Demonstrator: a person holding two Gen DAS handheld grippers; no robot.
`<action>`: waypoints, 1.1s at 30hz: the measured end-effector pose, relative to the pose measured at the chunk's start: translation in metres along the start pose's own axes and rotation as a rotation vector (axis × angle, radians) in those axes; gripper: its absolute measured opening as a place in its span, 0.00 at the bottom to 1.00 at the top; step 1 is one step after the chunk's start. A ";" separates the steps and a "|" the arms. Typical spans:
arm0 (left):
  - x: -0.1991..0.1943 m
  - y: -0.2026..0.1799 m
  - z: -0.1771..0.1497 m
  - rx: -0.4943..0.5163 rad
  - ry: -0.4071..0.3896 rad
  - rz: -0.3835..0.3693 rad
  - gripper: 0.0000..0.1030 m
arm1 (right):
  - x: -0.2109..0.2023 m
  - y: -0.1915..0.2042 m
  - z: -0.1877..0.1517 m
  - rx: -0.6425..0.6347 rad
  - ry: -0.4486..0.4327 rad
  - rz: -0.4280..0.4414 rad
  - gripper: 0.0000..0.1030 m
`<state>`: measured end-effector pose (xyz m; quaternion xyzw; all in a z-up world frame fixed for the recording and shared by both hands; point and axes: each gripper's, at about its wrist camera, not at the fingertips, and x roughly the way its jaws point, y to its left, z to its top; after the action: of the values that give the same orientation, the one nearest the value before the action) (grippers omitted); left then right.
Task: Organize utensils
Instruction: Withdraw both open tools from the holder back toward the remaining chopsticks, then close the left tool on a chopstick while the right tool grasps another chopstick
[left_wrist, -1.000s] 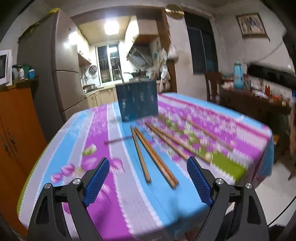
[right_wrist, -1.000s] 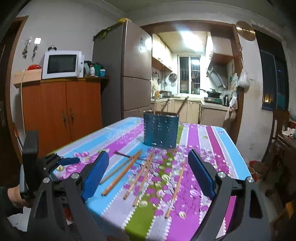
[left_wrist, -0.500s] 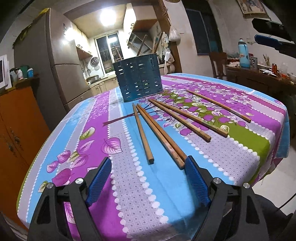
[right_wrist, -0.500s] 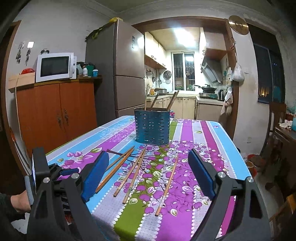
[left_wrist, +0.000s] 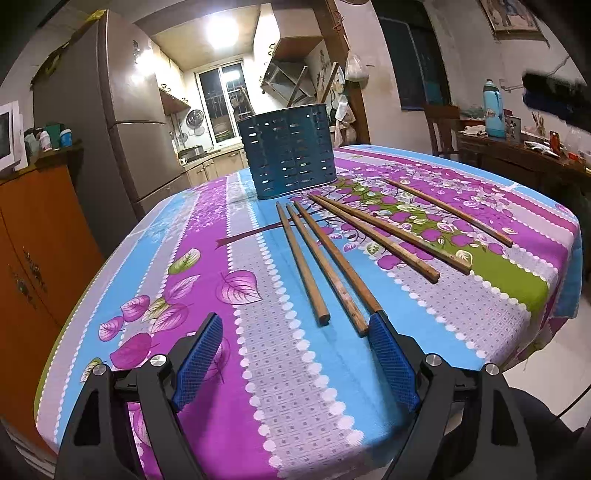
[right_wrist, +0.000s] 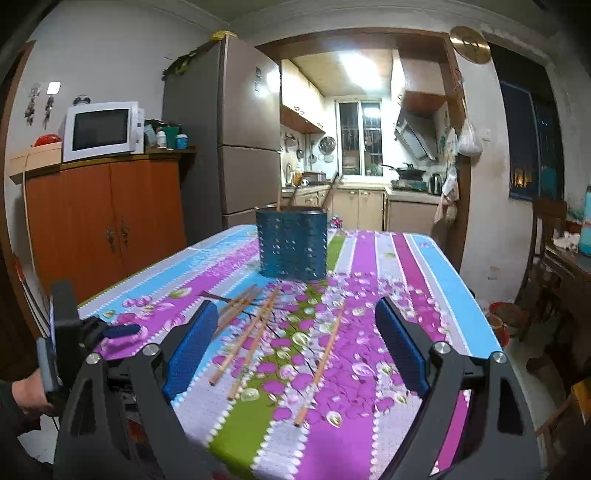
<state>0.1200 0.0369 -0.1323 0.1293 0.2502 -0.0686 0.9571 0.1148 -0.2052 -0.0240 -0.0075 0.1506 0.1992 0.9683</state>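
A kitchen-dining room at night, with a table (left_wrist: 258, 369) under a striped, flower-printed cloth in purple, blue and green filling the lower half of both views.

Six wooden chopsticks (left_wrist: 301, 264) lie loose on the cloth. In the left wrist view they fan out from the centre toward the right; three lie close together near the middle, two further right, and one apart at the far right. In the right wrist view the same chopsticks (right_wrist: 242, 341) spread across the lower centre. Behind them, upper centre of the frame, stands a dark blue perforated utensil holder (left_wrist: 290, 160), upright on the cloth, with a few sticks leaning out of its top.

The left gripper (left_wrist: 295, 328) hovers low over the near edge of the table, jaws wide apart and empty; its right blue pad sits just beside the near end of the nearest chopsticks. The right gripper (right_wrist: 295, 321) holds nothing either; its jaws are closing, with chopsticks lying on the cloth beyond them.

At lower left of the right wrist view, a hand (right_wrist: 27, 391) grips the left tool's handle. Behind stand an orange cabinet (right_wrist: 107, 218), a white microwave (right_wrist: 101, 131) and a tall refrigerator (right_wrist: 236, 129).
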 end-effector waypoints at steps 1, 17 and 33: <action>-0.001 0.000 0.000 -0.004 -0.005 -0.004 0.80 | 0.004 -0.004 -0.007 0.014 0.022 -0.004 0.64; -0.005 0.004 -0.003 -0.058 -0.043 -0.059 0.48 | 0.057 0.053 -0.078 -0.001 0.188 0.141 0.21; 0.014 -0.002 0.000 -0.035 -0.050 -0.068 0.28 | 0.076 0.056 -0.084 -0.002 0.202 0.094 0.16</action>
<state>0.1321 0.0335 -0.1397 0.1019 0.2315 -0.1000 0.9623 0.1348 -0.1310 -0.1243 -0.0213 0.2476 0.2427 0.9377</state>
